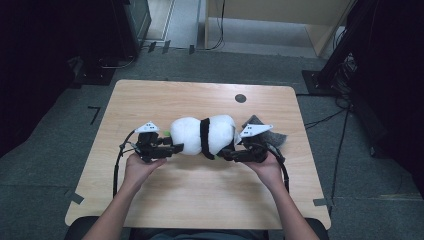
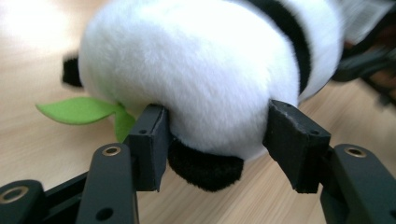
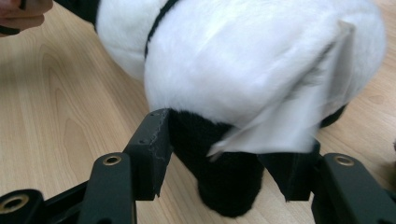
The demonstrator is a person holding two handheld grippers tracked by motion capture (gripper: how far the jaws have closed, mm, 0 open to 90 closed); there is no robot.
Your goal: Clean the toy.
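Observation:
A white plush panda [image 1: 202, 134] with a black band lies on its side in the middle of the wooden table [image 1: 200, 195]. My left gripper [image 1: 177, 148] is at its left end. In the left gripper view both pads press into the white fur of the panda [image 2: 201, 70], with a black patch just below them; a green felt leaf [image 2: 77, 109] sticks out at the left. My right gripper [image 1: 225, 154] is at the panda's right end. In the right gripper view a black limb of the panda [image 3: 229, 177] sits between the jaws, and a white label [image 3: 299, 112] hides the right pad.
A dark grey piece of cloth [image 1: 272, 131] lies behind my right gripper. A small black disc [image 1: 240, 98] marks the table's far side. Black stands and cables crowd the floor at both sides of the table.

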